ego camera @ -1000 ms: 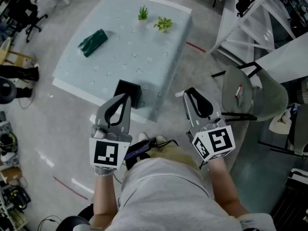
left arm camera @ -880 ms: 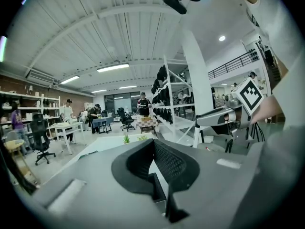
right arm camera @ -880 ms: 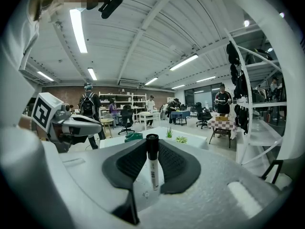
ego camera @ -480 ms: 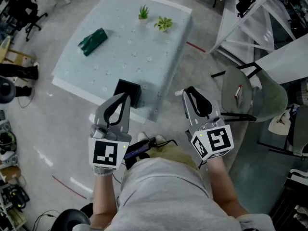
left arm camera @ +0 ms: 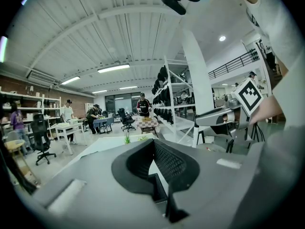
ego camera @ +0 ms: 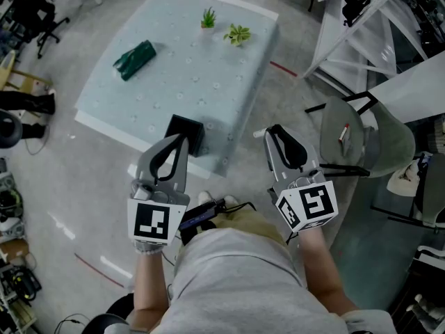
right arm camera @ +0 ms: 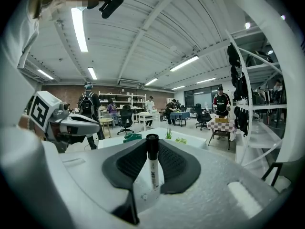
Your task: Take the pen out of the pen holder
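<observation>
**A:** Pen (right arm camera: 152, 168): where is it?

**B:** Clamped upright between the fingers of the right gripper (right arm camera: 152, 146), at the centre of the right gripper view. Its black cap is up and its white printed barrel is below.

**A:** And the pen holder?

**B:** The black pen holder (ego camera: 185, 132) sits on the near edge of the pale worktop (ego camera: 174, 82), left of centre in the head view. The pen is clear of it.

**A:** The left gripper?

**B:** The left gripper (ego camera: 181, 140) has its fingers together with nothing between them. Its tip shows just below the holder in the head view.

**A:** Anything else on the worktop?

**B:** A dark green bundle (ego camera: 134, 60) lies at the upper left. Two small plants (ego camera: 236, 33) stand near the top edge.
</observation>
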### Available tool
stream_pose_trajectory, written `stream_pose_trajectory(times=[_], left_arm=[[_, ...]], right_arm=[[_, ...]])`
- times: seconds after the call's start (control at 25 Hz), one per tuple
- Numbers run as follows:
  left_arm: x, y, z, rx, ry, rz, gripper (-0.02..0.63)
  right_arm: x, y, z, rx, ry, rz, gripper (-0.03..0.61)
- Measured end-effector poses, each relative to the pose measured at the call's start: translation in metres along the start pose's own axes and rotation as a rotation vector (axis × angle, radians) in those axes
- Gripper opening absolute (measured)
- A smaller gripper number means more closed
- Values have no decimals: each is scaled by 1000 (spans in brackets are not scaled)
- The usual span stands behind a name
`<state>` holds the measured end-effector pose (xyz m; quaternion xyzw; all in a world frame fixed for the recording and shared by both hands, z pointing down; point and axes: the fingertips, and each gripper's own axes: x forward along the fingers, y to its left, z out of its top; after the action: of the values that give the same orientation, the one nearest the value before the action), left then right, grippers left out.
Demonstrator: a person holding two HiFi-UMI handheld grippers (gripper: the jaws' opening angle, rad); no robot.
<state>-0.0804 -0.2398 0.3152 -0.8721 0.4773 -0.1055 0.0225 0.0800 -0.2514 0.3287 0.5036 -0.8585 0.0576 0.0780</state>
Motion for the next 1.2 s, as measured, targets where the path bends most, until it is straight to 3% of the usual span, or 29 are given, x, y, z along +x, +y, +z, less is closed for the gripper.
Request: stream_pose_trajectory(times=[1.2], left_arm=[[-6,7,1,-2,-3,24,0]], right_arm=[[0,6,2,-18,3,15,72]])
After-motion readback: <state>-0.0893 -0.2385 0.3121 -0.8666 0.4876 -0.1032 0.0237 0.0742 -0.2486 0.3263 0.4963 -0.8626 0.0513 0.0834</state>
